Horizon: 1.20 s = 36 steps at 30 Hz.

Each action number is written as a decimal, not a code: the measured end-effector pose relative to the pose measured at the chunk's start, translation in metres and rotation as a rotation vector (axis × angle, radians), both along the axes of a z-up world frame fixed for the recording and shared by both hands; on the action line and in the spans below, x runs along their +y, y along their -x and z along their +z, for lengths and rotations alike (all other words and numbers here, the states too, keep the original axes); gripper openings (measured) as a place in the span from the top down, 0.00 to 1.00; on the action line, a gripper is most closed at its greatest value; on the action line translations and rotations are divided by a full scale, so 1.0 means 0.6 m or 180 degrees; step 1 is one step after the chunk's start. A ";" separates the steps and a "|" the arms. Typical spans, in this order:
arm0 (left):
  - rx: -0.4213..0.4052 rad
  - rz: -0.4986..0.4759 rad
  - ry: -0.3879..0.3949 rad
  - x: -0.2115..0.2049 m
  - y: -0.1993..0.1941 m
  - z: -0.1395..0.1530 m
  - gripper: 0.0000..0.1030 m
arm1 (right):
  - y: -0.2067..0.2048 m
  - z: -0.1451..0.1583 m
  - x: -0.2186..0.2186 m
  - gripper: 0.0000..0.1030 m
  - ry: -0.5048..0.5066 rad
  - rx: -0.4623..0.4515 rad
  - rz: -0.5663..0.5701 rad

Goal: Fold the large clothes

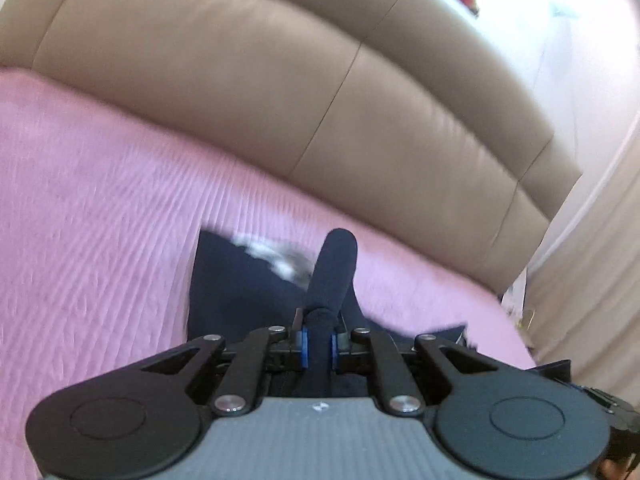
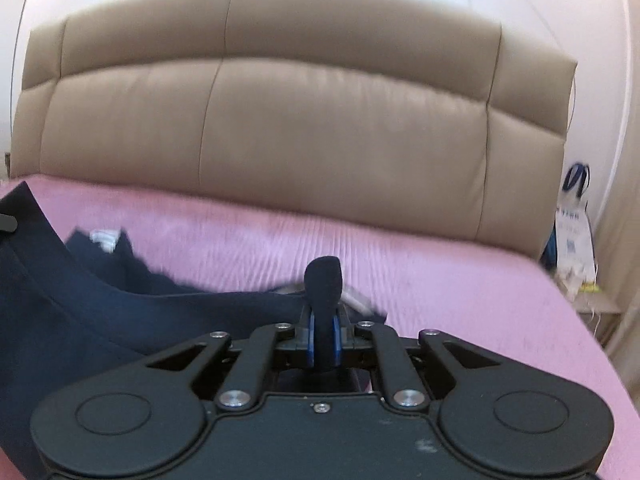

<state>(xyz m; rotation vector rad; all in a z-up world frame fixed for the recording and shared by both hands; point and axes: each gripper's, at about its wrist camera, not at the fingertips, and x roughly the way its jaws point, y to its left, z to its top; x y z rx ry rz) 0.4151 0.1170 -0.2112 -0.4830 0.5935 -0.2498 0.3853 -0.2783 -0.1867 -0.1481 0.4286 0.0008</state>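
A dark navy garment lies on the pink bedspread, with a white patch near its far edge. My left gripper is shut on a bunched fold of the navy cloth, which sticks up between the blue pads. In the right wrist view the same navy garment spreads to the left, with a white label on it. My right gripper is also shut on a fold of the navy cloth and holds it above the bedspread.
A beige padded headboard runs along the far side of the bed. A white bag with blue handles hangs beside the bed at the right. A beige curtain is at the right.
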 end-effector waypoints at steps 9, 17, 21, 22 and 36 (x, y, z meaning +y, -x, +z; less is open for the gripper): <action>-0.0301 0.0325 -0.0209 -0.023 -0.153 0.015 0.89 | -0.189 -0.035 0.002 0.90 0.0287 -0.0154 -0.0417; 0.0429 0.0373 -0.0950 -0.072 -0.248 -0.156 0.86 | -0.301 -0.219 0.015 0.86 0.0509 0.0982 -0.0471; 0.0523 0.0321 -0.1026 -0.073 -0.262 -0.174 0.82 | -0.311 -0.225 0.031 0.79 0.0673 0.1030 -0.0448; 0.0532 0.0311 -0.1070 -0.075 -0.265 -0.171 0.80 | -0.312 -0.218 0.031 0.78 0.0689 0.1065 -0.0425; 0.0159 -0.0284 -0.0374 -0.150 -0.019 -0.033 0.78 | -0.076 -0.098 0.168 0.94 -0.0600 0.1045 0.0555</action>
